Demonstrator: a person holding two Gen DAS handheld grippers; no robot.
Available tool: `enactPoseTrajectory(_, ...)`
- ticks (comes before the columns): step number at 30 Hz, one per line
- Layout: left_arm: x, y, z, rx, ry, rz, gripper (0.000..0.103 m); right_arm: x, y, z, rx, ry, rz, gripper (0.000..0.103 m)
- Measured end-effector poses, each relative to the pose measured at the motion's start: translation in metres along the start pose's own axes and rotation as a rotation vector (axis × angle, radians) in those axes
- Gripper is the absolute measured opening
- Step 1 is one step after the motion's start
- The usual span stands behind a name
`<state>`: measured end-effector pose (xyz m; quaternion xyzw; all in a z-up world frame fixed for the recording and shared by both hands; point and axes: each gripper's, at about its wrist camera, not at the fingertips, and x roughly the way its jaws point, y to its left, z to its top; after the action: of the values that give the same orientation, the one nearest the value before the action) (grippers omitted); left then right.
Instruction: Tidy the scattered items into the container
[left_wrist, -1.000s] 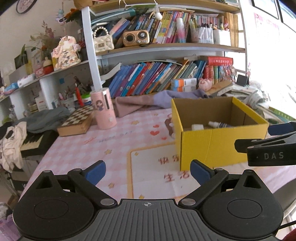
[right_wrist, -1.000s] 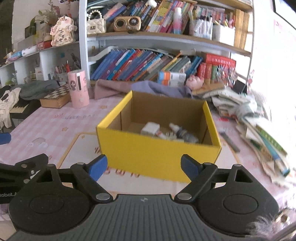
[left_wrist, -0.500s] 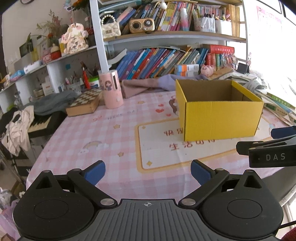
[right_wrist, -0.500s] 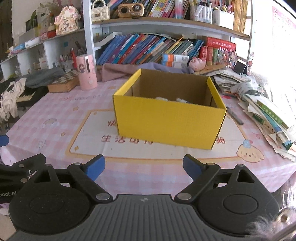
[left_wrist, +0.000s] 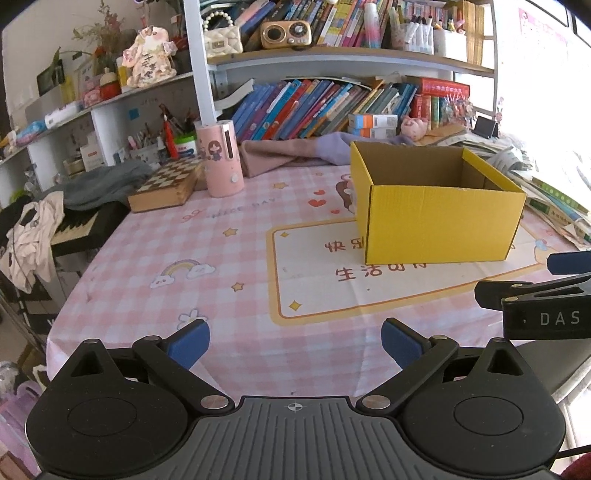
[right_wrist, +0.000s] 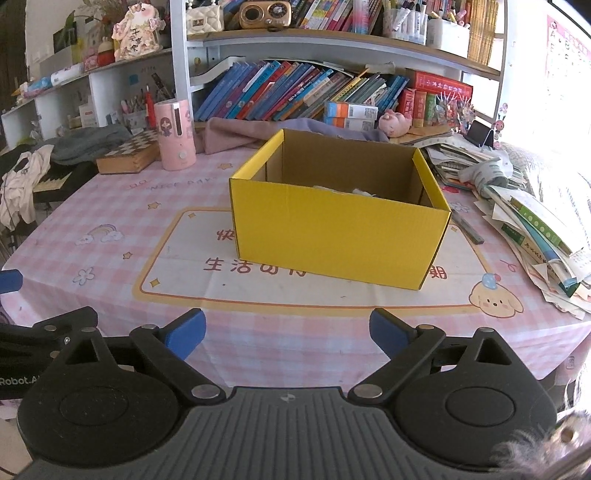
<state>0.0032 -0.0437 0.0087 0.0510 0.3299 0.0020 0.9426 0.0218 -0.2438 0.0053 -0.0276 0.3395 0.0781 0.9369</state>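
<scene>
left gripper (left_wrist: 295, 338): jaws are spread wide, nothing is held between the blue pads (left_wrist: 189, 341); it is positioned above the near table edge. right gripper (right_wrist: 287, 332): jaws are likewise spread wide and empty, blue pads (right_wrist: 388, 330) are seen over the near edge of the tablecloth (right_wrist: 110, 206). the right gripper is also visible at the right margin of the left wrist view (left_wrist: 569, 271), beside the left unit, w/ "das" lettering on its body.

yellow cardboard box (right_wrist: 340, 236) is set upright, top open, on the cream printed panel at the centre of the pink checked tablecloth, well apart from both grippers. a few pale items (right_wrist: 351, 191) are just visible inside, over the front wall; type cannot be told.

beyond the box, l. side: pink cylindrical holder (right_wrist: 174, 136) is stood next to a wooden chessboard case (right_wrist: 127, 153). behind the box: purple cloth (right_wrist: 236, 134) is bunched at the bookshelf (right_wrist: 295, 88) base. r. side: a stack of papers & books (right_wrist: 532, 221) is piled along the table edge; a dark slim bar (right_wrist: 467, 228) lies just beside the box's right corner.
</scene>
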Motion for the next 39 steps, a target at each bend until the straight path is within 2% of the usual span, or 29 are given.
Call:
enactPoseTrajectory(5, 0.0033, -0.0006, 0.0005, 0.005, 0.013, 0.032, 0.101, 0.0014, -0.0024, 0.0008, -0.003, 0.004, 0.002, 0.096)
enactPoseTrajectory(39, 0.0013, -0.0069, -0.0011, 0.006, 0.020, 0.022, 0.101, 0.0039, -0.0076, -0.0045, 0.000, 0.028, 0.014, 0.097)
